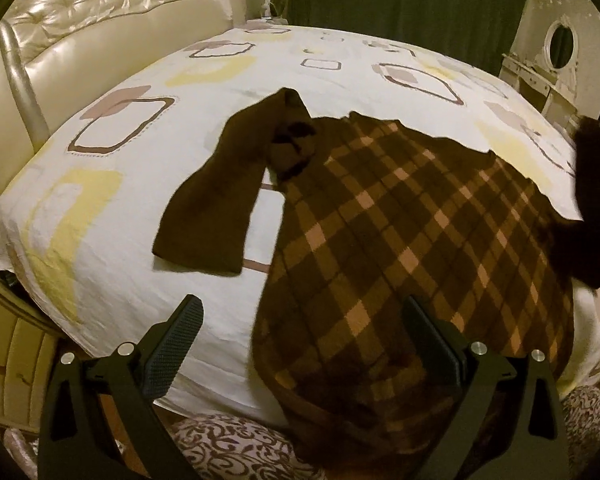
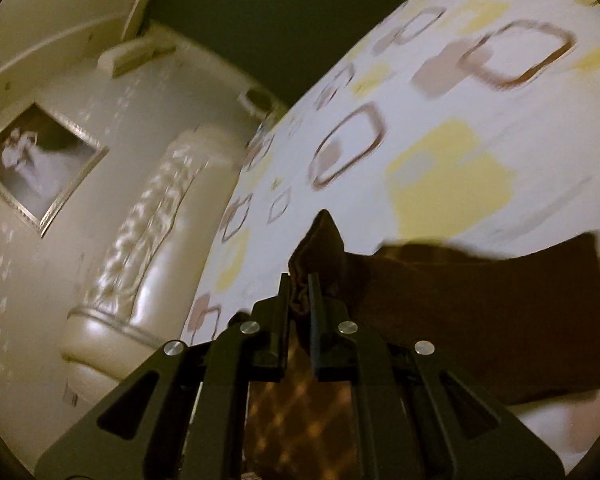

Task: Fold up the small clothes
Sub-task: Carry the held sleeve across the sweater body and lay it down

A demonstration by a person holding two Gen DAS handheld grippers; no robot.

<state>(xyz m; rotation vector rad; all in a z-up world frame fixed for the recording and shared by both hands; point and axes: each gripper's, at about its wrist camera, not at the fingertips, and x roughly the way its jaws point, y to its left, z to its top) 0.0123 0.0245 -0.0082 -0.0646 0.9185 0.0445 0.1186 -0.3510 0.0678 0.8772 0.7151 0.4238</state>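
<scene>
your right gripper (image 2: 299, 294) is clamped on the sweater (image 1: 400, 216)'s right sleeve (image 2: 480, 304); carry it flat across the plaid body. left gripper (image 1: 300, 320), jaws apart, could pin the hem.

dim, warm yellowish indoor light in both views; source not visible. strong fisheye: black vignette at all corners, straight lines bowed, the bed sheet (image 1: 112, 216) bulging like a dome. left wrist view mostly sharp; soft glare on the tufted headboard (image 1: 112, 12), small bright glints on the gripper bolts. the brown plaid garment (image 1: 400, 240) reads dark, its lower folds lost in shadow; a faint shadow under its dark sleeve (image 1: 212, 204). its far right edge is smeared. right wrist view motion-blurred throughout: sheet pattern streaked, framed picture (image 2: 40, 168) on the wall soft, cloth edges fuzzy. only the gripper body near the lens stays fairly crisp, though underlit.
</scene>
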